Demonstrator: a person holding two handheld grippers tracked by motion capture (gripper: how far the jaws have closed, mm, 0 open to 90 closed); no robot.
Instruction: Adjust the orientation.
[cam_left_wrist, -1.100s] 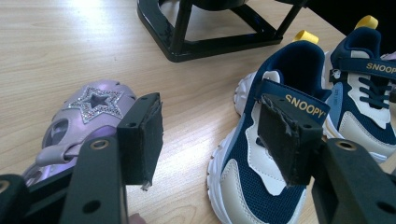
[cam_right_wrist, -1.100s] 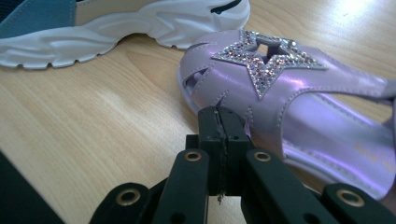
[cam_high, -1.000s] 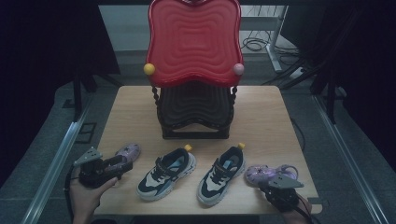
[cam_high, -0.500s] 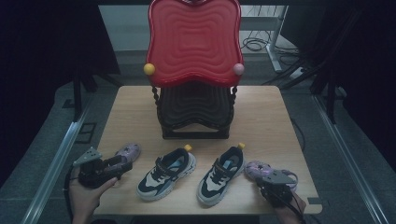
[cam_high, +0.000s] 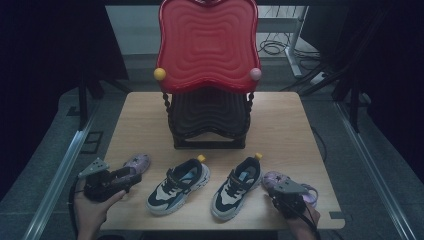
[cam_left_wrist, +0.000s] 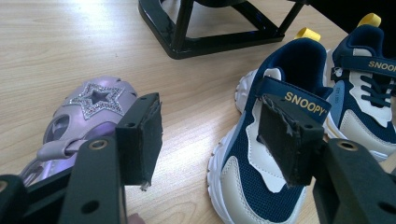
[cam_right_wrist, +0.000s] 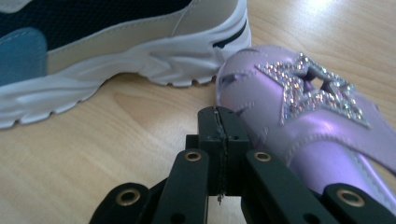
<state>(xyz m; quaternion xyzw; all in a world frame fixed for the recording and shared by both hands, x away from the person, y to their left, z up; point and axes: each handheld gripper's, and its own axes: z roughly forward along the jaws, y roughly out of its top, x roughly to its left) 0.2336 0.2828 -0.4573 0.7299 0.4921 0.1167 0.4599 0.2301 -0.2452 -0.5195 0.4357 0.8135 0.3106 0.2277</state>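
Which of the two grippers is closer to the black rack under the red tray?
Left. The left gripper sits just off the black rack's near left corner, beside a purple sandal. The right gripper is farther back at the table's near right.

A table (cam_high: 280, 125) with a rack (cam_high: 209, 120) standing at its far middle, and a wavy tray (cam_high: 207, 42) on top of the rack. Four shoes lie in a row along the near edge. From left to right: a sandal (cam_high: 137, 162), a sneaker (cam_high: 179, 185), a second sneaker (cam_high: 236, 187), a second sandal (cam_high: 280, 180). The two sneakers sit side by side before the rack (heels toward it). The left gripper (cam_high: 112, 181) lies just before the left sandal, at the near left corner. The right gripper (cam_high: 287, 197) sits at the second sandal, at the near right corner.
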